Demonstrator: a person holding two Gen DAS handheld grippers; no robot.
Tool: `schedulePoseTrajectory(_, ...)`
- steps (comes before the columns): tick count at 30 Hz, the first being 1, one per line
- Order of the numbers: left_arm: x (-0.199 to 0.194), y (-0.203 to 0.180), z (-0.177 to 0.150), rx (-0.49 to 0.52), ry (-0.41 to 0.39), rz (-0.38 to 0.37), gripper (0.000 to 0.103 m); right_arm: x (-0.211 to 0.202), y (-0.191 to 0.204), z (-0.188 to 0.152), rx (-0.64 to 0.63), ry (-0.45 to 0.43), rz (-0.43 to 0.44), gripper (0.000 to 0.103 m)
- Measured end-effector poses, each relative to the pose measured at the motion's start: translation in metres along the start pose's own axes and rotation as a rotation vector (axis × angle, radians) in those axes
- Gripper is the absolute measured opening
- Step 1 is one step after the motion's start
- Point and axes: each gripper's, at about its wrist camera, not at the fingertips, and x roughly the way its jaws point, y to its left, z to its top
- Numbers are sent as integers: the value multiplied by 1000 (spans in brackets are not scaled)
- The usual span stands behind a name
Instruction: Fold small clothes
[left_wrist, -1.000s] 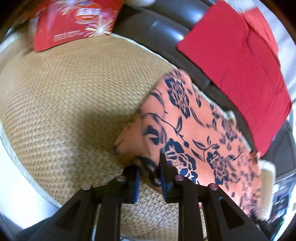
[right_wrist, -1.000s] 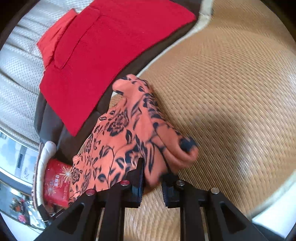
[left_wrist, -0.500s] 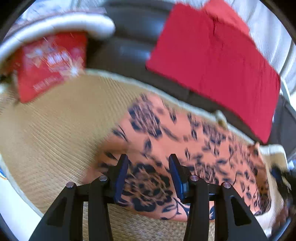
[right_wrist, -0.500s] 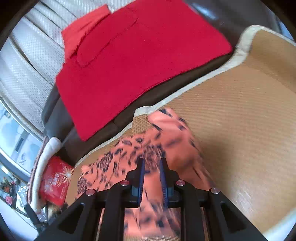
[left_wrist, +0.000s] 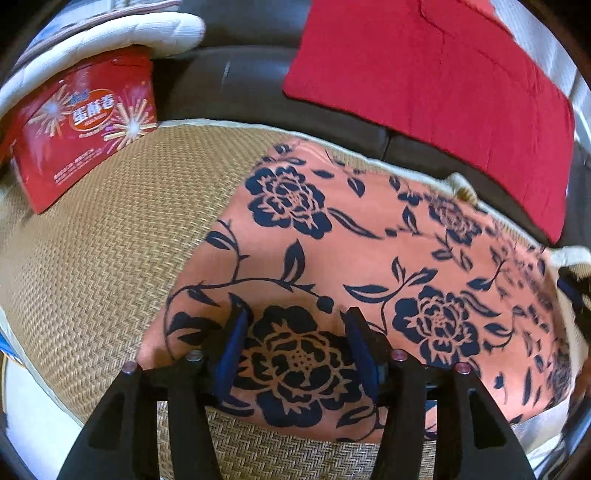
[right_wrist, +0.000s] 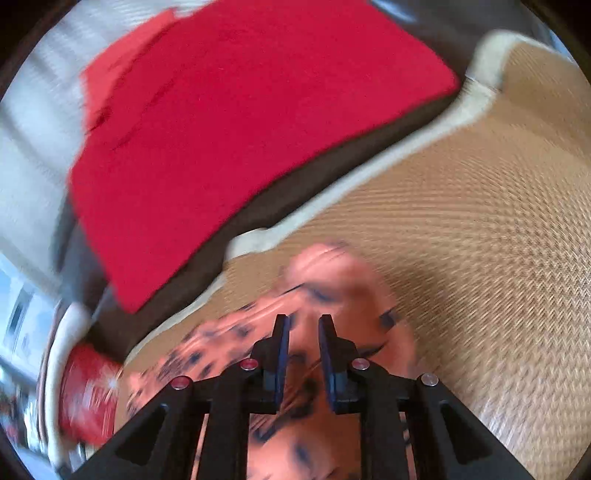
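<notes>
Left wrist view: my left tongs (left_wrist: 297, 334) hang over the near edge of the orange garment (left_wrist: 369, 266), a cloth printed with dark blue flowers. Their jaws are opening, released, with the big flower of the print showing between them; the pads do not press the cloth. The garment lies spread flat on the woven mat (left_wrist: 103, 258), reaching from the mat's near edge to its pale-bordered far edge. At the mat's far left corner stands a red box (left_wrist: 81, 122) with firework pictures and an oval label in Chinese characters, too small for me to read with certainty; what it contains I cannot tell. Beyond the mat's far edge is a dark sofa (left_wrist: 229, 85), and on it lies a red cloth (left_wrist: 443, 77), flat. A white cushion (left_wrist: 110, 33) lies above the box.

Right wrist view, blurred by motion: my right tongs (right_wrist: 301, 328) are nearly clenched, a narrow gap between the blue pads. Orange garment (right_wrist: 332, 280) shows between and beneath them, bunched near the mat's (right_wrist: 480, 221) far border, but I cannot tell whether the pads grip it. The red cloth (right_wrist: 240, 110) and red box (right_wrist: 86, 391) appear beyond.
</notes>
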Motion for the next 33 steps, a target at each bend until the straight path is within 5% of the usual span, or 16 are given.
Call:
schedulePoseTrajectory(6,-1,8,-14,36,12,93,57,-1,62,-58,-158,133,127,20)
schedulePoseTrajectory(10,-3,-6,-22,147,2,156,59,29,67,-97,-181,310,50,21)
schedulePoseTrajectory(15,-32,20,-33,39,-20,83,60,14,82,-103,-208,258,87,21)
schedulePoseTrajectory(20,-58,54,-50,-116,-91,93,71,1,107,-126,-295,238,168,21)
schedulePoseTrajectory(23,-56,68,-60,-174,-64,72,71,10,118,-139,-341,272,152,21)
schedulePoseTrajectory(26,-47,71,-64,-187,-19,51,71,43,110,-151,-312,399,74,22)
schedulePoseTrajectory(33,-36,72,-56,-220,5,-58,71,31,122,-137,-247,357,152,23)
